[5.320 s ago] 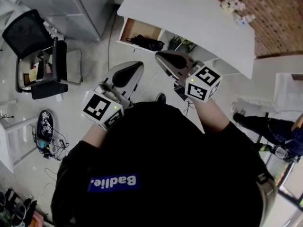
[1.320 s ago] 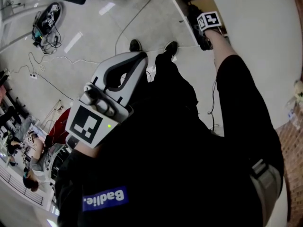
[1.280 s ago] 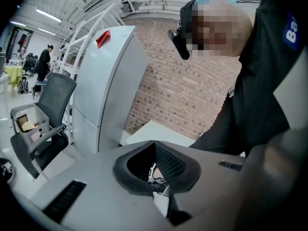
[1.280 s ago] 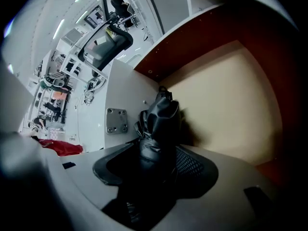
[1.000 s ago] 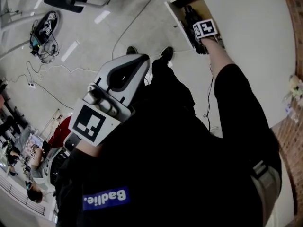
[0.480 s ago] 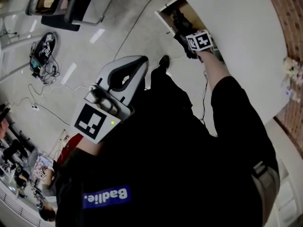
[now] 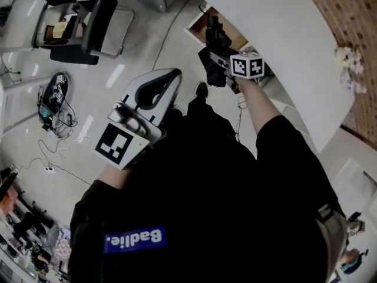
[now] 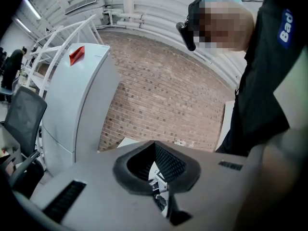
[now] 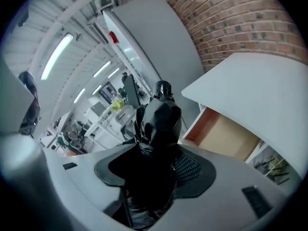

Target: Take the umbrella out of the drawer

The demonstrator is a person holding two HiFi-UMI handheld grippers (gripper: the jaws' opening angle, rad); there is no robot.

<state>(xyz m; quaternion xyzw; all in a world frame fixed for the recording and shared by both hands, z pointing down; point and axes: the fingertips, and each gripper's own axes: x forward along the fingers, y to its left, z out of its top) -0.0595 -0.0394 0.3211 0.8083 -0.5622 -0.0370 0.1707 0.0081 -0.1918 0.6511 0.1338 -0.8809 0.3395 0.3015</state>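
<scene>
A black folded umbrella (image 7: 214, 45) hangs in the air just in front of the open wooden drawer (image 7: 197, 29) under the white desk (image 7: 277, 46). My right gripper (image 7: 220, 63) is shut on it. In the right gripper view the umbrella (image 9: 159, 121) fills the space between the jaws of the right gripper (image 9: 152, 163) and sticks out beyond them, with the drawer (image 9: 226, 136) behind and to the right. My left gripper (image 7: 168, 75) hovers over the floor, left of the drawer, with nothing in it. Its tips meet in the left gripper view (image 8: 155, 146).
A black office chair (image 7: 88, 22) stands on the floor at the upper left. A bundle of cables (image 7: 53, 96) lies at the left. A tall grey cabinet (image 8: 77, 105) stands against the brick wall (image 8: 163, 100). Small flowers (image 7: 347, 58) sit on the desk's far end.
My right gripper has risen with the umbrella, bringing it up and out of the drawer. The left gripper has lifted a little. The head view has swung back toward the desk.
</scene>
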